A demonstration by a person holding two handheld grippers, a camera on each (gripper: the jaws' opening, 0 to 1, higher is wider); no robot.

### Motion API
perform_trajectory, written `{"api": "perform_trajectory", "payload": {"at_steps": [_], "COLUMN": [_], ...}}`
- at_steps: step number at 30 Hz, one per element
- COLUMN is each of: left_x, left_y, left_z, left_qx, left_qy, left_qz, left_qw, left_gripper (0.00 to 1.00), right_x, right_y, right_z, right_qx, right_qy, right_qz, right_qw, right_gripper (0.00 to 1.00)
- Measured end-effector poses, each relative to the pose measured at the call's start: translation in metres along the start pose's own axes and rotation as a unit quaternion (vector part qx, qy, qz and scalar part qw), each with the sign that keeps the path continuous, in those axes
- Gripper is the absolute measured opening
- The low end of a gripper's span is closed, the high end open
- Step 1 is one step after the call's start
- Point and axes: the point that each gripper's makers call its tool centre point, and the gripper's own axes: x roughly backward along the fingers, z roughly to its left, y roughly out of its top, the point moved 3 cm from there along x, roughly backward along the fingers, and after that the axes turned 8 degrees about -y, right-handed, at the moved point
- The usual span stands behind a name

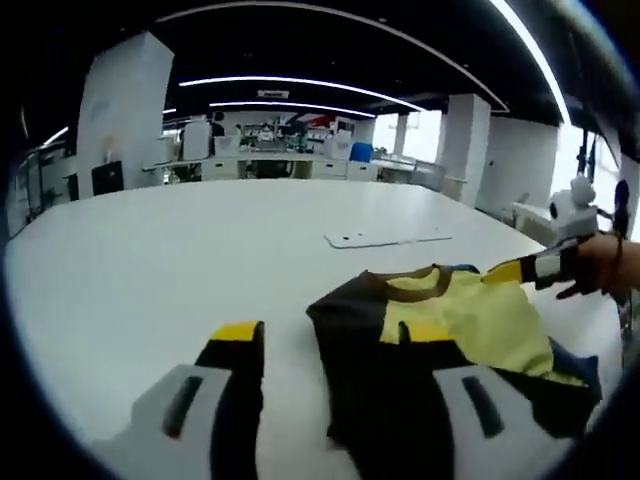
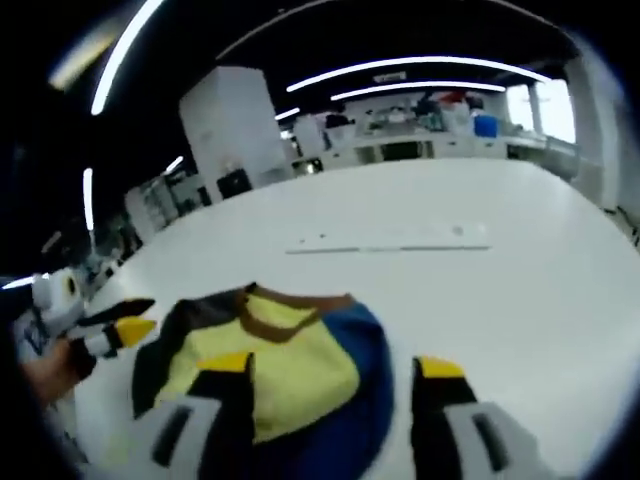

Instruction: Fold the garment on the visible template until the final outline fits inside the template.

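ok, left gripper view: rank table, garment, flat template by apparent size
1. white table, largest by far.
2. garment, though it lies close to the camera, which inflates it.
3. flat template, smallest as seen, but it lies farther off, so its true size against the garment is unsure.

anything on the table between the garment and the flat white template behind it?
Nothing. In both gripper views, only bare white table separates the garment from the template.
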Motion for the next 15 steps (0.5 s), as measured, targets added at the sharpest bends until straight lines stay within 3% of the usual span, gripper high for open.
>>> {"api": "perform_trajectory", "payload": {"at_steps": [7,10,15], "left_x": [0.029,0.041,0.057], "left_y": [0.002,0.003,-0.004], "left_z": [-0.024,-0.036,-0.051], "left_qx": [-0.021,-0.031,-0.044], "left_qy": [-0.066,-0.084,-0.098], "left_qz": [0.007,0.008,0.023], "left_qw": [0.9976,0.9960,0.9939], "left_gripper": [0.65,0.69,0.69], "right_x": [0.037,0.053,0.075], "right_y": [-0.012,-0.021,-0.037], "right_z": [0.004,0.009,0.017], "right_qx": [0.040,0.060,0.081], "right_qy": [0.036,0.054,0.097], "right_qz": [0.010,0.018,0.020], "right_qw": [0.9985,0.9966,0.9918], "right_gripper": [0.72,0.77,0.76]}}
